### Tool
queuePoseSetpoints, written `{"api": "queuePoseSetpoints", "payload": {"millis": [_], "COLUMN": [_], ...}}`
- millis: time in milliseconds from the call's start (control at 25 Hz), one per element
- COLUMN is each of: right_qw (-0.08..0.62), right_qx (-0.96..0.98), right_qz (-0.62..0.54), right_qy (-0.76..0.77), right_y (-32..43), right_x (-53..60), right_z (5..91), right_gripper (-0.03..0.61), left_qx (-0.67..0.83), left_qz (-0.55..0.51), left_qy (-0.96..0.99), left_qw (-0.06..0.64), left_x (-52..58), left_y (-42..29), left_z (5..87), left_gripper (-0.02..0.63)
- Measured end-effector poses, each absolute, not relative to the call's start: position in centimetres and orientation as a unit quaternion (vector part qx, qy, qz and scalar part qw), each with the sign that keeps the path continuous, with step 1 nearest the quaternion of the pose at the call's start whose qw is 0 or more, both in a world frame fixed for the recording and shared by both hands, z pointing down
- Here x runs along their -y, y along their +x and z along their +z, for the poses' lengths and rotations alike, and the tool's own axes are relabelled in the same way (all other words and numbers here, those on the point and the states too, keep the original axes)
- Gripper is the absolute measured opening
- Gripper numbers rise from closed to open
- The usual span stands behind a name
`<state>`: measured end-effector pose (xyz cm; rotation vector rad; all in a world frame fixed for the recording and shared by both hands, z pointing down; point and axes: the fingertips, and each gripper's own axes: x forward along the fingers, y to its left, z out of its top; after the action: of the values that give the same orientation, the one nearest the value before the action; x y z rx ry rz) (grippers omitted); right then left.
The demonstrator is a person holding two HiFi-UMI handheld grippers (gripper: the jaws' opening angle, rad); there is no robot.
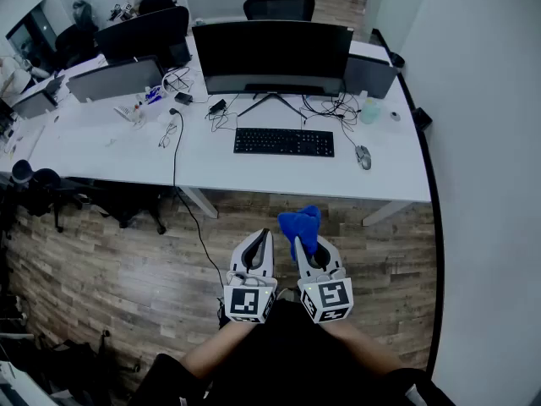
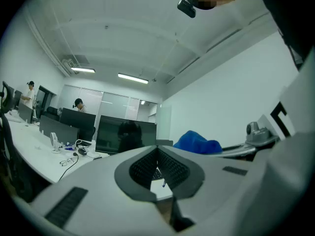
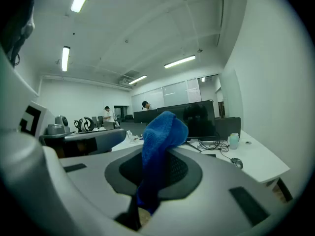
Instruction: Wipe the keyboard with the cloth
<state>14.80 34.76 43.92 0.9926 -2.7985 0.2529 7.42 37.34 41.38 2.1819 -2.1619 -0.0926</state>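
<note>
You were at the approach step, and no wiping was under way yet. Your right tongs (image 1: 301, 245) were clamped on the blue cloth (image 1: 301, 224), which stood bunched above their tips as a soft, thick fold. Your left tongs (image 1: 265, 237), just beside them, were closed on nothing. The black keyboard (image 1: 283, 142) lay well ahead of both tongs on the white desk (image 1: 211, 167), just in front of the monitor (image 1: 275, 53). The next move, I judge, called for carrying the cloth forward and down onto the keys.

Left gripper (image 1: 263, 237) jaws together, right gripper (image 1: 308, 250) beside it, jaws clamped on cloth (image 1: 300, 223)
</note>
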Motion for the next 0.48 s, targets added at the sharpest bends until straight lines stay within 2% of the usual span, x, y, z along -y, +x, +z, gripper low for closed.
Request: {"api": "queuePoseSetpoints", "payload": {"millis": [200,480], "right_qw": [0.076,0.074], "right_qx": [0.938,0.932], "right_qz": [0.086,0.147], "right_qy": [0.327,0.322], "right_y": [15.6,16.1], "right_x": [-34.2,-33.8], "right_z": [44.4,46.9], "right_gripper": [0.066,0.067], "left_qx": [0.706,0.717], "left_qz": [-0.026,-0.011], "left_qy": [0.707,0.695], "left_qw": [0.036,0.05], "left_x": [-36.9,-37.5], "left_y": [8.3,7.6], "left_z": [42.0,43.2], "left_gripper": [0.014,0.014]}}
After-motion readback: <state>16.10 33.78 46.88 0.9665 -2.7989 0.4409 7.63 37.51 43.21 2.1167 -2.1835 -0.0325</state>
